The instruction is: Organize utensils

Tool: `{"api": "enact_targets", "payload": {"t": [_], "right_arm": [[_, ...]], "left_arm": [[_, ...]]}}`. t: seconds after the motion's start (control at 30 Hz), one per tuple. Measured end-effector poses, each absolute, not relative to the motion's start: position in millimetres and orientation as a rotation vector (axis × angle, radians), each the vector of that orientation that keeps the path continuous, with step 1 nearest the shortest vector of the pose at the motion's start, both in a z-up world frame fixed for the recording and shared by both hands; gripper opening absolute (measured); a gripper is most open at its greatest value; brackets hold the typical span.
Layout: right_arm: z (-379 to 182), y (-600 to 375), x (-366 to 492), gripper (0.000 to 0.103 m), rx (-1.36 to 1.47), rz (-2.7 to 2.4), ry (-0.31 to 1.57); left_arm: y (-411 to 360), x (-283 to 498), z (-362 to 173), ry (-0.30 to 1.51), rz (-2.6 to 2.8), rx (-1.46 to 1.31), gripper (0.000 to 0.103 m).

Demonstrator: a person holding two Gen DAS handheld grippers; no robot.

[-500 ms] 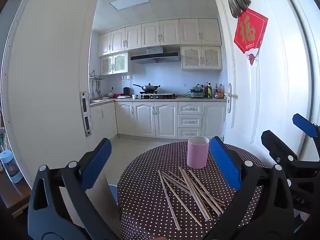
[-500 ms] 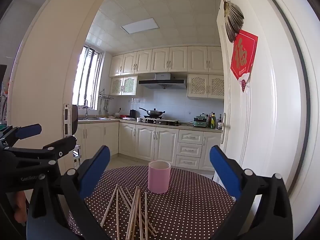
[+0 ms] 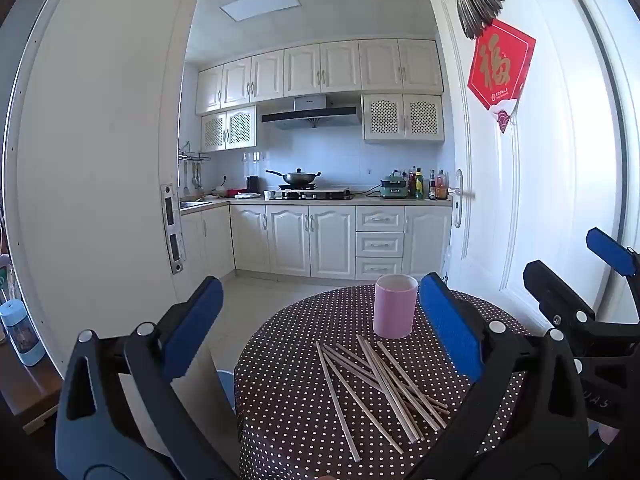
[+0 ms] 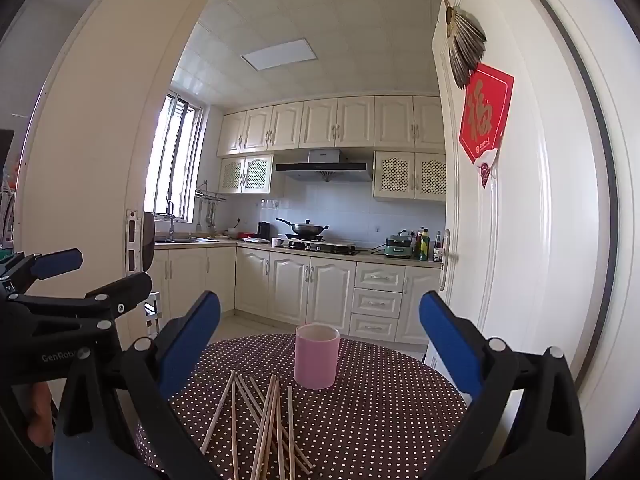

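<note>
Both the left gripper (image 3: 320, 316) and right gripper (image 4: 320, 328) gape wide, gripping nothing (blue pads bare). Below them, wooden chopsticks (image 3: 380, 388) lie scattered on the polka-dot tablecloth (image 3: 288, 400), just before an upright pink cup (image 3: 394, 306).

Bright daylight enters through the window (image 4: 174, 160) (glaring white); the ceiling panel (image 4: 279, 54) looks unlit. Sharp focus throughout, with strong fisheye bending and dark corners.

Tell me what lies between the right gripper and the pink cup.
In the right wrist view, loose wooden chopsticks lie on the dotted tablecloth between the open right gripper and the pink cup.
</note>
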State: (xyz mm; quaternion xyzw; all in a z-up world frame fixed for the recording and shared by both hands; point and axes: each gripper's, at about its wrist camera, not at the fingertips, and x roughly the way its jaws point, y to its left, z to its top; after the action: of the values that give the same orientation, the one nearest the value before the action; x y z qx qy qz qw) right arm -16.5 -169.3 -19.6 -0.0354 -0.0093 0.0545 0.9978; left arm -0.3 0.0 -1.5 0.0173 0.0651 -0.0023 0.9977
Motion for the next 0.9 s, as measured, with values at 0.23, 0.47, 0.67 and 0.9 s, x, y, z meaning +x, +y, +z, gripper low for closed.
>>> {"api": "enact_targets", "payload": {"t": [0.23,0.47,0.67,0.9], "right_arm": [[-21.2,-165.1,-16.2,0.096,-0.070,0.113,-0.022],[-21.5,-165.8,-18.0,0.096,-0.068,0.113,-0.024],[-22.2,-166.1,-18.5,0.096,-0.066,0.111,-0.024],[-22.8,-168.7,-19.3,0.096,-0.060,0.114,-0.023]], "left_arm": [[-0.6,-4.3,4.9,0.126,0.000,0.036,0.097],[-0.2,-4.7,5.0,0.125,0.000,0.035,0.097],[-0.2,-5.3,5.5,0.124,0.000,0.035,0.097],[0.1,-5.8,6.6,0.123,-0.001,0.035,0.097]]}}
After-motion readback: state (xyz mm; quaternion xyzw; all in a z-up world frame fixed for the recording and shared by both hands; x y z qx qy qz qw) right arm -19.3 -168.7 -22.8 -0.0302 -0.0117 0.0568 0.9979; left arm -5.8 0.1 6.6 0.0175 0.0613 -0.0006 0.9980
